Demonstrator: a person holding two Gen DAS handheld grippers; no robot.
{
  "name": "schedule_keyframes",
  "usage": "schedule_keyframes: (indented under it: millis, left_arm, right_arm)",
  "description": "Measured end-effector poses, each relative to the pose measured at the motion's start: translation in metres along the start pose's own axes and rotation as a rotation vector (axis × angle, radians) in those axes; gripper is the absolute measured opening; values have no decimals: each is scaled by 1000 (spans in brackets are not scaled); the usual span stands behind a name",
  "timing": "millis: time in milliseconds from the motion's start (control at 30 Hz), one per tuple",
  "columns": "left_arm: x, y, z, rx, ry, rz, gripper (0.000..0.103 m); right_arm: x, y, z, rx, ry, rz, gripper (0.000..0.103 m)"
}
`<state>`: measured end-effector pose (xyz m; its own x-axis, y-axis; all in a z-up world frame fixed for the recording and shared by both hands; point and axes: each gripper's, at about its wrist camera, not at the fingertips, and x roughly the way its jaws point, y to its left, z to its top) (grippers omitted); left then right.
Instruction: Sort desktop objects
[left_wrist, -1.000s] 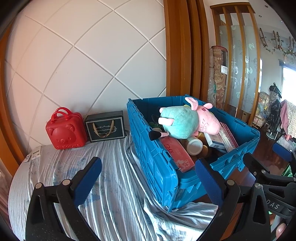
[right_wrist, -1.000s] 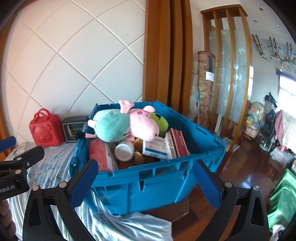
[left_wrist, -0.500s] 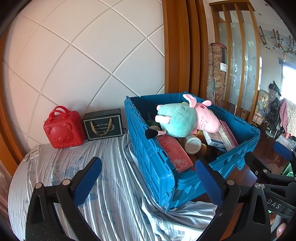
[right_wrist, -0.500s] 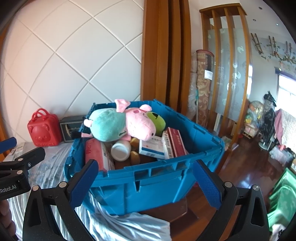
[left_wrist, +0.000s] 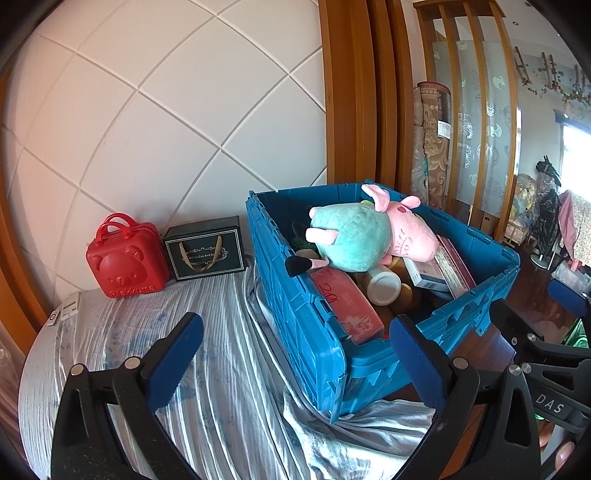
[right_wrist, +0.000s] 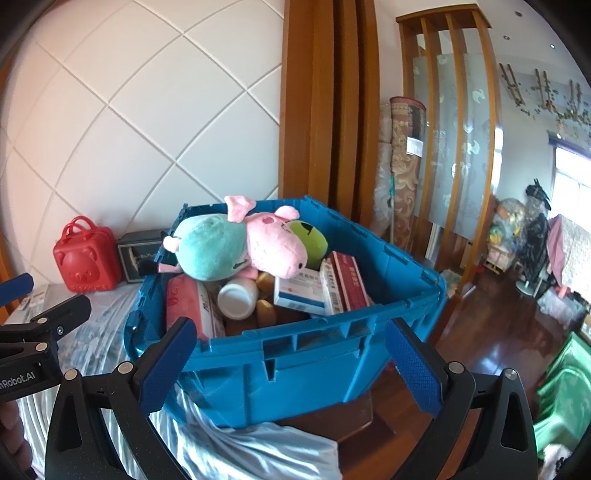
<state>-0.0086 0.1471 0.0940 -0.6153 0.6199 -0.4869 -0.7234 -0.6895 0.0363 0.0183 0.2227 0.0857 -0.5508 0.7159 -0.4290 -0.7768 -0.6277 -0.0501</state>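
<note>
A blue plastic crate (left_wrist: 306, 325) (right_wrist: 314, 365) stands on the table's right end, full of items. On top lies a pink-and-teal pig plush (left_wrist: 365, 236) (right_wrist: 236, 247). Under it are a white-capped bottle (left_wrist: 384, 288) (right_wrist: 236, 297), a pink pouch (left_wrist: 347, 306) (right_wrist: 183, 306), medicine boxes (right_wrist: 306, 291) and a green plush (right_wrist: 310, 240). My left gripper (left_wrist: 295, 354) is open and empty, in front of the crate's left corner. My right gripper (right_wrist: 291, 354) is open and empty, in front of the crate's near wall.
A red bear-shaped case (left_wrist: 125, 258) (right_wrist: 86, 260) and a dark gift box (left_wrist: 205, 251) stand against the white wall at the back left. A wrinkled silver-blue cloth (left_wrist: 207, 369) covers the table. A white remote (left_wrist: 64, 308) lies at the left edge. Wooden floor lies to the right.
Both grippers have shifted slightly, so the crate sits a little lower and closer in both views. Both stay open and empty.
</note>
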Motion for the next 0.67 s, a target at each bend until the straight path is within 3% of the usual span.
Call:
schedule_keyframes:
  millis: [667]
  left_arm:
    - [-4, -2, -2, 8, 1, -22, 102]
  right_arm:
    - [-3, 0, 0, 4, 0, -21, 103]
